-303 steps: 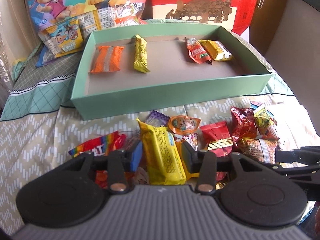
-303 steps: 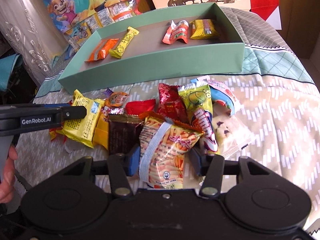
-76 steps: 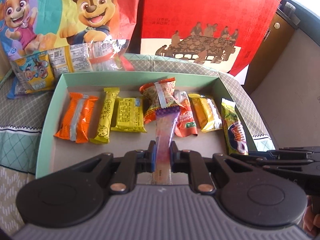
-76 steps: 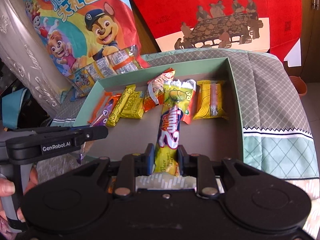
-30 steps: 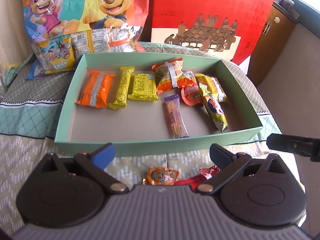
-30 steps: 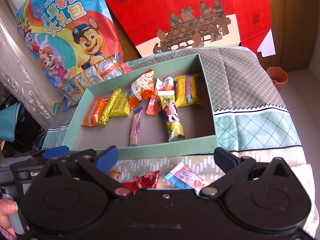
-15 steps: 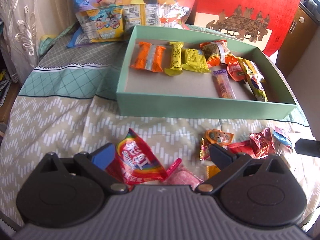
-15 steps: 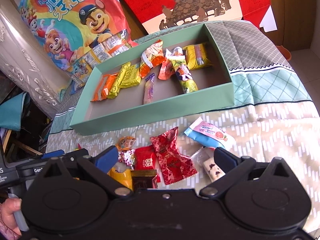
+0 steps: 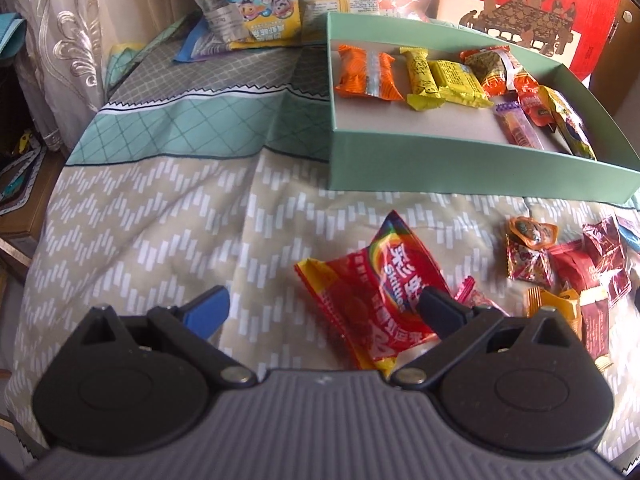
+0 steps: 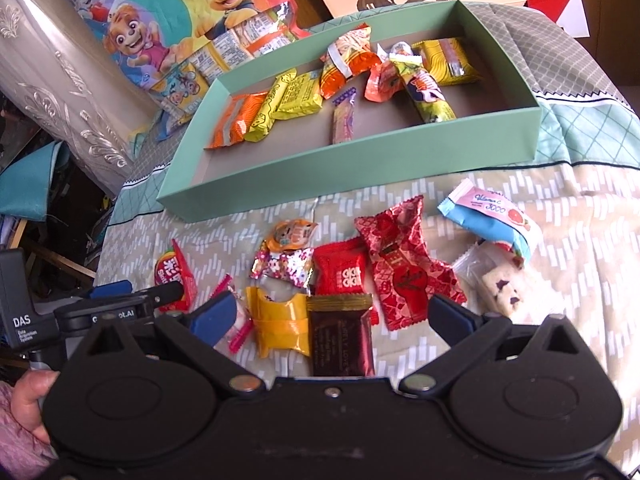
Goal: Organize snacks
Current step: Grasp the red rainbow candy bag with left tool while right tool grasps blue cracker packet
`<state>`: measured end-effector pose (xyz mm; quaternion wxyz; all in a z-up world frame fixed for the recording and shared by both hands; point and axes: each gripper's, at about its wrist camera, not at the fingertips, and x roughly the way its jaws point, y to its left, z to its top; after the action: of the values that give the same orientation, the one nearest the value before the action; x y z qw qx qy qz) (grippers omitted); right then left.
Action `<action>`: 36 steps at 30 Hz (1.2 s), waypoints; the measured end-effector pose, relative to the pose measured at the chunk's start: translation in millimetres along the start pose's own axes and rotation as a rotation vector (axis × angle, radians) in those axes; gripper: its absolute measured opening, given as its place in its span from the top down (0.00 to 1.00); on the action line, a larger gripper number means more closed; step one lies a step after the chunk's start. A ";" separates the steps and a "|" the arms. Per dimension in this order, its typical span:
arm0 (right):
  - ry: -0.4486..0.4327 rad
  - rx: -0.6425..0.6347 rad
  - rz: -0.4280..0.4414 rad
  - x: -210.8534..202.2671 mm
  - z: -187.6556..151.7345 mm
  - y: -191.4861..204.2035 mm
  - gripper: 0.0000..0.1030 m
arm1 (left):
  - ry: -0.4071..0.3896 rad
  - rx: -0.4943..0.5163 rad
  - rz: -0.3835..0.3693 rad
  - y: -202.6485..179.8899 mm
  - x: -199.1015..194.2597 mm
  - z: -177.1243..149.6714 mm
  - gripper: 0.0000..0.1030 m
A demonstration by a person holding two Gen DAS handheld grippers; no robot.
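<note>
A mint green box (image 9: 460, 166) (image 10: 360, 168) on the bed holds a row of several snacks: orange, yellow, purple and green-yellow packets. Loose snacks lie on the bedspread in front of it. My left gripper (image 9: 320, 310) is open and empty, low over a red Skittles bag (image 9: 380, 292) whose right side lies under the right finger. My right gripper (image 10: 332, 312) is open and empty above a dark brown chocolate bar (image 10: 340, 332), a yellow packet (image 10: 280, 320) and a red patterned candy (image 10: 404, 268).
A cartoon snack bag (image 10: 192, 12) and a red gift box (image 9: 532, 4) stand behind the green box. A blue-pink Vitamin C packet (image 10: 488, 216) and a clear cookie packet (image 10: 496, 276) lie at right. The bed edge drops off at left, by a curtain (image 9: 60, 40).
Both grippers left their snacks in the box, opened, and pulled back and down to the loose pile. The left one has shifted left over the Skittles bag.
</note>
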<state>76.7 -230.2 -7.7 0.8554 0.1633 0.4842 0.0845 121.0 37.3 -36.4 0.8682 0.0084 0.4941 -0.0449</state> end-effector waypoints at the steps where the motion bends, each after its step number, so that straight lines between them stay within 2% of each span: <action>1: 0.003 -0.010 0.006 1.9 -1.7 3.5 0.00 | 0.006 -0.004 -0.009 0.1 2.6 0.3 0.00; 6: 0.019 -0.061 0.024 8.1 -10.5 21.3 0.00 | 0.024 0.016 -0.010 -11.7 19.1 -0.2 0.01; 7: 0.021 -0.071 0.024 8.6 -12.7 24.3 0.00 | 0.027 0.016 -0.018 -13.7 21.7 -0.7 0.05; 8: 0.024 -0.081 0.021 9.2 -15.5 27.2 0.00 | 0.012 0.023 -0.009 -16.6 21.9 -1.4 0.04; 9: 0.027 -0.088 0.020 9.8 -17.7 29.3 0.00 | -0.002 0.030 -0.017 -18.8 21.2 -1.8 0.11; 10: 0.031 -0.097 0.020 10.6 -20.1 31.8 0.00 | -0.017 0.036 -0.032 -20.9 19.0 -1.9 0.25; 11: 0.036 -0.110 0.019 11.7 -23.9 35.0 0.01 | -0.029 0.040 -0.060 -22.8 15.9 -0.5 0.34; 13: 0.047 -0.134 0.020 13.5 -28.0 40.4 0.06 | -0.042 0.037 -0.070 -25.7 10.6 1.5 0.73; 24: 0.156 -0.378 0.082 27.8 -68.8 94.2 0.22 | 0.025 -0.006 -0.102 1.4 -11.1 -20.0 0.74; 34: 0.217 -0.570 0.035 43.5 -100.5 128.5 0.29 | 0.032 -0.067 -0.099 26.2 -29.3 -44.5 0.74; 36: 0.201 -0.618 0.000 42.4 -106.4 131.2 0.42 | 0.035 -0.068 -0.098 26.8 -29.9 -47.9 0.74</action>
<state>9.4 -74.0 -45.1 0.8123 -0.1133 0.5179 0.2433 67.1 68.9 -36.0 0.8560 -0.0445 0.5103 -0.0703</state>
